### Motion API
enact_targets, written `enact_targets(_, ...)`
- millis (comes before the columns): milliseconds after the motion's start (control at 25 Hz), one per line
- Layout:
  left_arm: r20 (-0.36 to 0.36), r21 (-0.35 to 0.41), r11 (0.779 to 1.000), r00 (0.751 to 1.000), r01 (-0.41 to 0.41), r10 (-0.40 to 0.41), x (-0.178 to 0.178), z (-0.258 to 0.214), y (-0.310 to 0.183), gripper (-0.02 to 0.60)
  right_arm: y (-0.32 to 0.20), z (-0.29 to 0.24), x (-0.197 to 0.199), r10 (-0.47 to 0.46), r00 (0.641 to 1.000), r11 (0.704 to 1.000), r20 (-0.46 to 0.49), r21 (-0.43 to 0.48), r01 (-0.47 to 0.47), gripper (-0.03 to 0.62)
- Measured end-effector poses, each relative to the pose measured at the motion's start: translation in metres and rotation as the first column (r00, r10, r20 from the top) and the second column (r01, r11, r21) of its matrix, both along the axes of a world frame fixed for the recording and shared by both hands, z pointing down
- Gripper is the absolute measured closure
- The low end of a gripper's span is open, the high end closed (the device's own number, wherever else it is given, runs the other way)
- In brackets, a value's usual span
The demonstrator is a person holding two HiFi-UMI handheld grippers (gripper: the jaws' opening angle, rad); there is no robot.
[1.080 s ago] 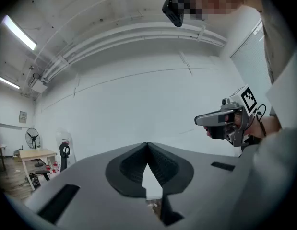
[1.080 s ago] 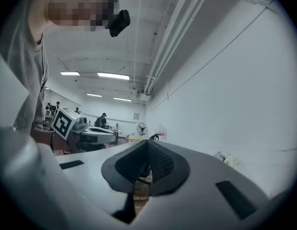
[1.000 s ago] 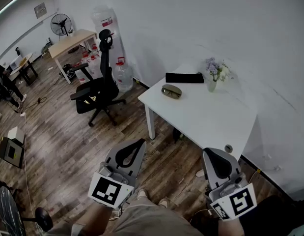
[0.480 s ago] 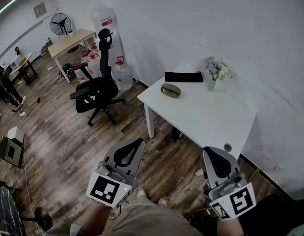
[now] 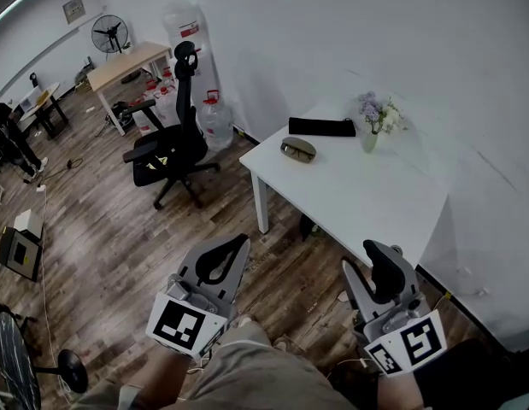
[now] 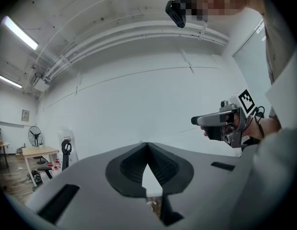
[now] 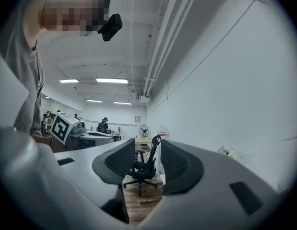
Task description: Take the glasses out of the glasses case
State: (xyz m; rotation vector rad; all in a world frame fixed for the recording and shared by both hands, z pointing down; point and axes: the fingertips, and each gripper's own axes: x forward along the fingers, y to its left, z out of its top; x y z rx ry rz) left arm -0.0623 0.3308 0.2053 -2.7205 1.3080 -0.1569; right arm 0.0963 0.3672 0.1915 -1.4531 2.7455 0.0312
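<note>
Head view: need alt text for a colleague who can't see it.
Two grey handheld grippers hang over wooden floor, short of a white table: left gripper shut, right gripper just opened, both empty. On the table: a closed olive oval glasses case, a long black pouch, a vase of flowers.

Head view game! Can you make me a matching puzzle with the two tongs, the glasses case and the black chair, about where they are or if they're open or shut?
Things:
1. left tongs
2. right tongs
3. glasses case
4. black chair

Places or states:
A. on the wooden floor
B. shut, tips together
C. on the white table
D. open, tips apart

Pairs: 1-B, 2-D, 3-C, 4-A.
The right tongs have just been opening, with nothing between them.
</note>
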Motion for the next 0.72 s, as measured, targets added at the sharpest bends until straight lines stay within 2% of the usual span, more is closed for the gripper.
enact_targets(360,-0.004,-0.005,0.999,0.999,0.033,-0.033,-0.005,0.015,-0.029,0.568,-0.033,0.017,-0.006,-0.049,0.998,0.999,-0.035,-0.012,0.048,0.419)
enact_targets(720,-0.012,-0.029,0.999,1.000,0.016,-0.017,-0.005,0.034,-0.114,0.568,-0.118,0.042,-0.010,-0.044,0.997,0.998,-0.057,-0.050,0.041,0.419)
